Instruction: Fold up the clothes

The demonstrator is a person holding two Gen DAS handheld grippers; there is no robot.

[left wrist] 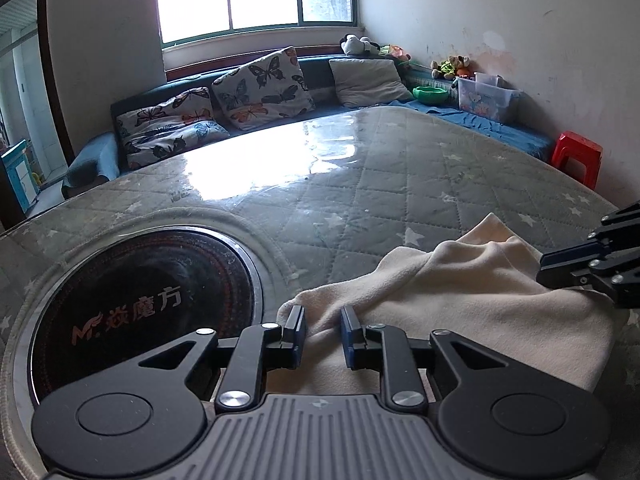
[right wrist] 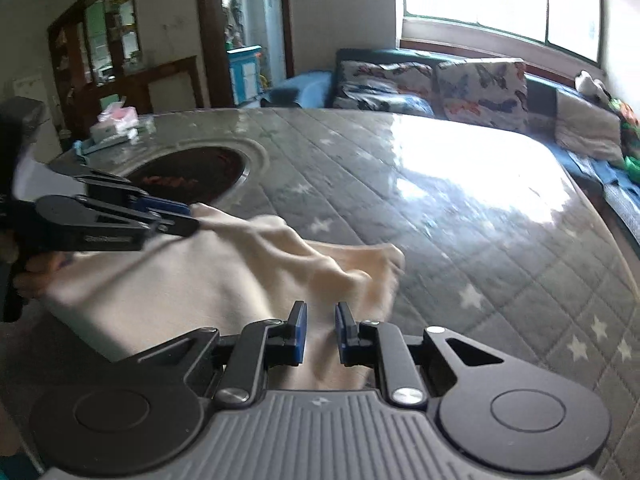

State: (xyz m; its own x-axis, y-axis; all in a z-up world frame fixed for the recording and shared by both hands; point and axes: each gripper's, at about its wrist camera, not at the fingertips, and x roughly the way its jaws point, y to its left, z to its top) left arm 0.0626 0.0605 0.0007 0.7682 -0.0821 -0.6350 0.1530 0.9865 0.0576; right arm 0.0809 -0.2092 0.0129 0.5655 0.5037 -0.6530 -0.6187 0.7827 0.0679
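Note:
A cream cloth garment [left wrist: 460, 300] lies rumpled on the quilted grey table cover, lifted at two edges. My left gripper [left wrist: 323, 330] is shut on the cloth's near left edge, with a fold pinched between its fingers. My right gripper [right wrist: 321, 330] is shut on the opposite edge of the same cloth [right wrist: 224, 280]. In the left wrist view the right gripper [left wrist: 556, 272] comes in from the right edge. In the right wrist view the left gripper [right wrist: 188, 216] comes in from the left, closed on the cloth.
A round black induction cooktop [left wrist: 140, 304] is set into the table left of the cloth. A sofa with butterfly cushions [left wrist: 260, 84] runs along the far side. A red stool [left wrist: 576, 156] stands at the right. Tissue packs [right wrist: 116, 120] sit at the far table edge.

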